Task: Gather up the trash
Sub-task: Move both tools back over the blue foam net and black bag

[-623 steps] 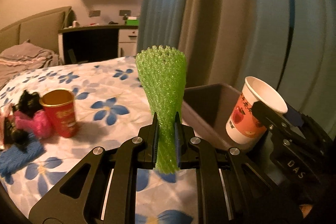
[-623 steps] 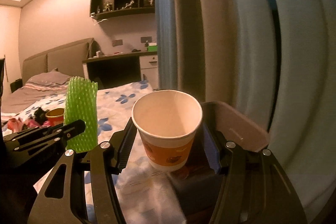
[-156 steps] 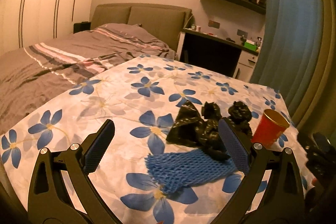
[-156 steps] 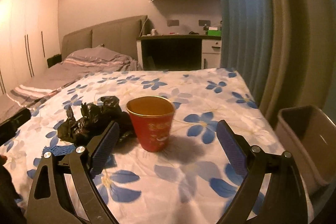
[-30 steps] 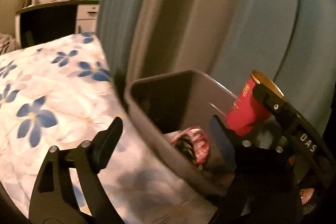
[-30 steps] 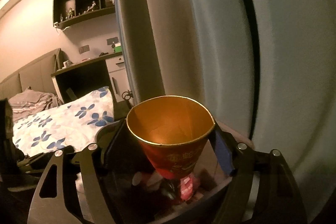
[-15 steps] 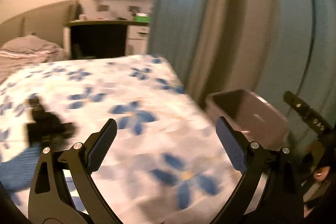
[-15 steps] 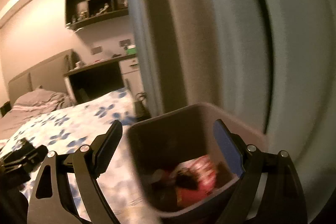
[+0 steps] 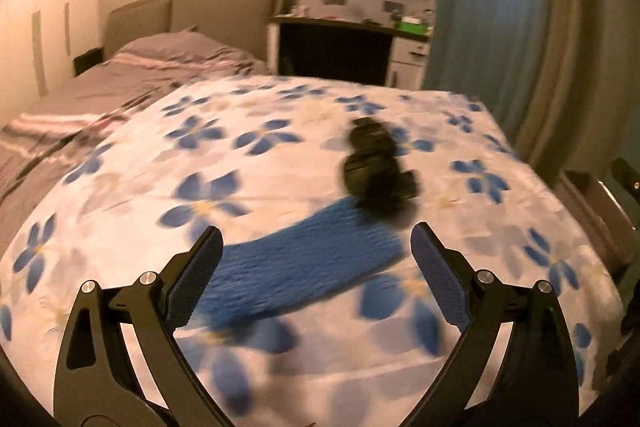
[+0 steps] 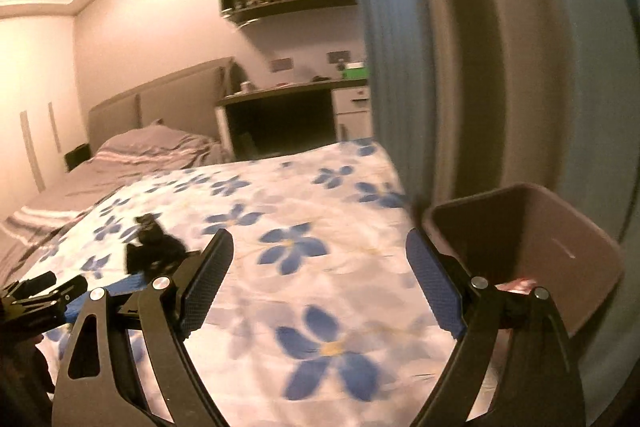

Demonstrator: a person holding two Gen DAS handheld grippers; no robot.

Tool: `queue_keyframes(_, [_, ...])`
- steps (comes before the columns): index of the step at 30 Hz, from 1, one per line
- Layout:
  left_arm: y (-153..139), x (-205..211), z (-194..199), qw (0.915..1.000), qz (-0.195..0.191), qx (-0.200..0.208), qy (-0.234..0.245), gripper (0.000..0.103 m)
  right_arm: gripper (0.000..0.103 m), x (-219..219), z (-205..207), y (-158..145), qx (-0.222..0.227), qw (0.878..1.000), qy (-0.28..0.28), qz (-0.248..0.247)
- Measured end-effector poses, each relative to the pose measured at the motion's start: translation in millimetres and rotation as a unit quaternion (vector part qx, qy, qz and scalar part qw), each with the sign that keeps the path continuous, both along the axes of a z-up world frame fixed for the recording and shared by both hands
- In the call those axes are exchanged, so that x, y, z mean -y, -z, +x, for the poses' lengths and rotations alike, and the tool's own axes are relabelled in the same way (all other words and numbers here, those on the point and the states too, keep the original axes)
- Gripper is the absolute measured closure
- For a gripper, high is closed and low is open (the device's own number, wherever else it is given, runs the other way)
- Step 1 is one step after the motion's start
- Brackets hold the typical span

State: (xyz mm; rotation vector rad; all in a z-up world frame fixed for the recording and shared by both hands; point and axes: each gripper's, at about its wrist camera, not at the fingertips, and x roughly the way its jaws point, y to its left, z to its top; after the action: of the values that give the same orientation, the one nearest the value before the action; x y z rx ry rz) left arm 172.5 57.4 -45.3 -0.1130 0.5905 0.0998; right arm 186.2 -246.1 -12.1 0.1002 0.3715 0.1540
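Observation:
A blue foam net sleeve [image 9: 296, 271] lies flat on the flowered sheet, with a crumpled black plastic bag [image 9: 376, 167] at its far right end. My left gripper [image 9: 316, 275] is open and empty, low over the near part of the sleeve. My right gripper [image 10: 320, 279] is open and empty above the bed's right side. In the right wrist view the black bag [image 10: 154, 245] lies at the left, and a strip of the blue sleeve [image 10: 128, 283] shows behind the left finger. The grey trash bin [image 10: 532, 259] stands right of the bed with pink trash inside.
The bed with the flowered sheet [image 9: 248, 171] fills both views. The bin's rim [image 9: 596, 203] shows at the right edge in the left wrist view. Blue and beige curtains [image 10: 460, 59] hang behind the bin. A dark desk [image 9: 340, 47] and headboard stand at the back.
My right gripper let the red cup go into the bin and swung left over the bed. My left gripper turned from the bin back to the blue sleeve and black bag.

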Motion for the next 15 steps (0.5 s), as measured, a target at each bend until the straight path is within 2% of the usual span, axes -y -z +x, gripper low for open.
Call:
queue_keyframes(7, [16.1,-37.0,2.7,0.9981,-0.034,-0.051,-0.005,0.010,0.018,-44.5,4.1,0.2,-0.008,0.999,-0.039,-0.009])
queue_keyframes(15, [28.3,-39.3,24.7,0.9948,-0.019,-0.099,-0.003,0.010,0.018,-81.7,12.9,-1.1,-0.015,0.997,-0.070,-0.017])
